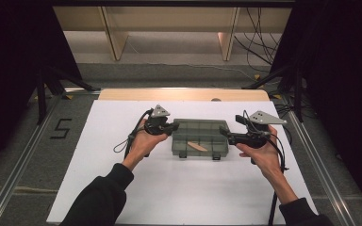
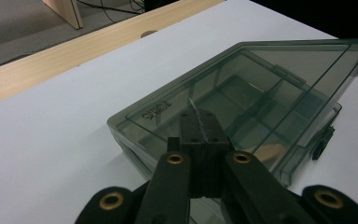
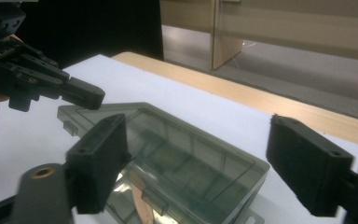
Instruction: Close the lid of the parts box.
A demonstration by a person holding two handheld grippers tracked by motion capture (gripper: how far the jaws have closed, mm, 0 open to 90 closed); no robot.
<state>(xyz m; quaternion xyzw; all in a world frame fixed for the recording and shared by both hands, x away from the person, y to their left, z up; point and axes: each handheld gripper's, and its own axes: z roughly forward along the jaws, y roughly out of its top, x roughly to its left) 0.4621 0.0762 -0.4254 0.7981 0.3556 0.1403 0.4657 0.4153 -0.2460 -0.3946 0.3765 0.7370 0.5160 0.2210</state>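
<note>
Smoky compartment box [image 1: 200, 136] sits mid tabletop [image 1: 122, 188], lid down, two latches on its 6 o'clock edge, a tan wooden stick [image 1: 197, 146] inside near that edge. My left tongs [image 1: 173, 127] are pinched together with nothing between them, tip resting on or just over the lid at the box's 9 o'clock end; in the left gripper view the closed tip [image 2: 199, 133] lies on the lid near that corner. My right tongs [image 3: 196, 172] stand wide apart, straddling the box's 3 o'clock end, pads off the plastic; can't tell if either pad grazes the wall.

Risks as I see them:
- Left tip pressing down off-centre could tip or skid the light box toward 3 o'clock.
- Right tongs closing on the lid and base together would clamp it shut rather than free it.
- Smooth plastic could let the pads slip.
- A jolt could rattle the stick out of its compartment.
</note>
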